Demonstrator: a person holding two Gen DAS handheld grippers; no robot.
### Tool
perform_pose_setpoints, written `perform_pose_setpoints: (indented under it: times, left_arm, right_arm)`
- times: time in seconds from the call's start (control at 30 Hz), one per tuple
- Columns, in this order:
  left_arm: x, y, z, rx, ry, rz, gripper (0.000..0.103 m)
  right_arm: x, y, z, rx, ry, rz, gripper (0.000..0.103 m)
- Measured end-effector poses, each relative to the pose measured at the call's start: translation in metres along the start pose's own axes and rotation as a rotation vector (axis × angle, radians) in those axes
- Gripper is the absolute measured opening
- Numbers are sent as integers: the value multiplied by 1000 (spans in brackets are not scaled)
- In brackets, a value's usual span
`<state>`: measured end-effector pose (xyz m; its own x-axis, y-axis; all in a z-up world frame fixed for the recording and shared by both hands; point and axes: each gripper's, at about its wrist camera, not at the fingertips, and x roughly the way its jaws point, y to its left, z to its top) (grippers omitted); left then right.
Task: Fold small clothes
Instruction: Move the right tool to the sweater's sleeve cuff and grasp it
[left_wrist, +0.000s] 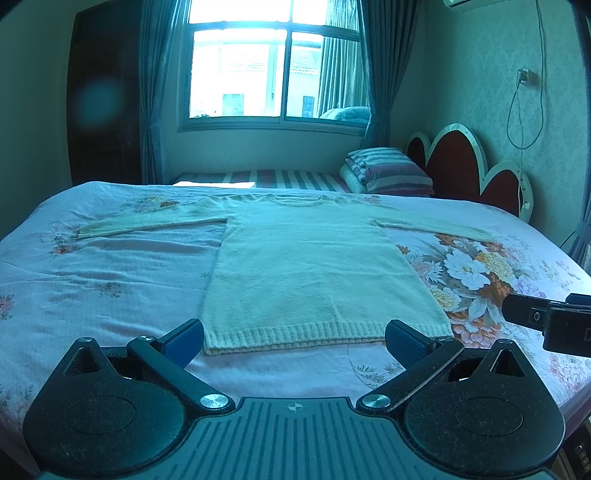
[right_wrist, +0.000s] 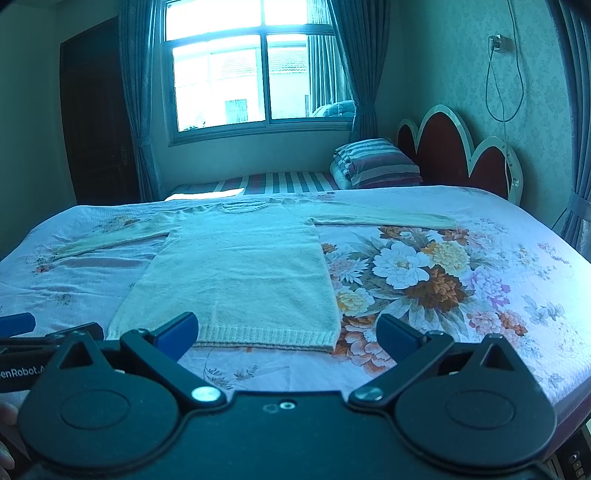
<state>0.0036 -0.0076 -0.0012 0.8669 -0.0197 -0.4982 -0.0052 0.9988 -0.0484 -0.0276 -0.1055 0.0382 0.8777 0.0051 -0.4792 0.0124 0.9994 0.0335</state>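
A cream knitted long-sleeved sweater (left_wrist: 314, 269) lies flat on the bed, hem toward me, neck away, both sleeves spread out sideways. It also shows in the right wrist view (right_wrist: 240, 273). My left gripper (left_wrist: 295, 341) is open and empty, hovering just in front of the ribbed hem, its jaws wide either side of it. My right gripper (right_wrist: 288, 338) is open and empty, in front of the hem's right corner. The right gripper shows at the right edge of the left wrist view (left_wrist: 546, 317). The left gripper's fingers (right_wrist: 18, 321) show at the left edge of the right wrist view.
The bed is covered by a pink floral sheet (left_wrist: 110, 273) with a large flower print on the right (right_wrist: 417, 273). Behind are a striped mattress with folded pillows (left_wrist: 388, 170), a red headboard (left_wrist: 465, 162), a window with curtains (left_wrist: 273, 74) and a dark door (right_wrist: 96, 118).
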Motion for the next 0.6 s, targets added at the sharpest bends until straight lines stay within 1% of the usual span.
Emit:
perform_pose_setpoints:
  times: [0.17,0.27,0.47,0.6]
  left_arm:
    - [7,3,2,3,10,4,103]
    - [18,8,11,-2,8,15,103]
    - [63,10,40,-6,9,32,103]
    - [106,6,61,-4,20,42,103]
  right_arm:
    - [5,-1,1,3,5,-4,103]
    - [13,-5,8,8,-2,-15,103]
    - [47,-28,34,28,-20,-62,103]
    - [90,-51,55,67,-15,-95,103]
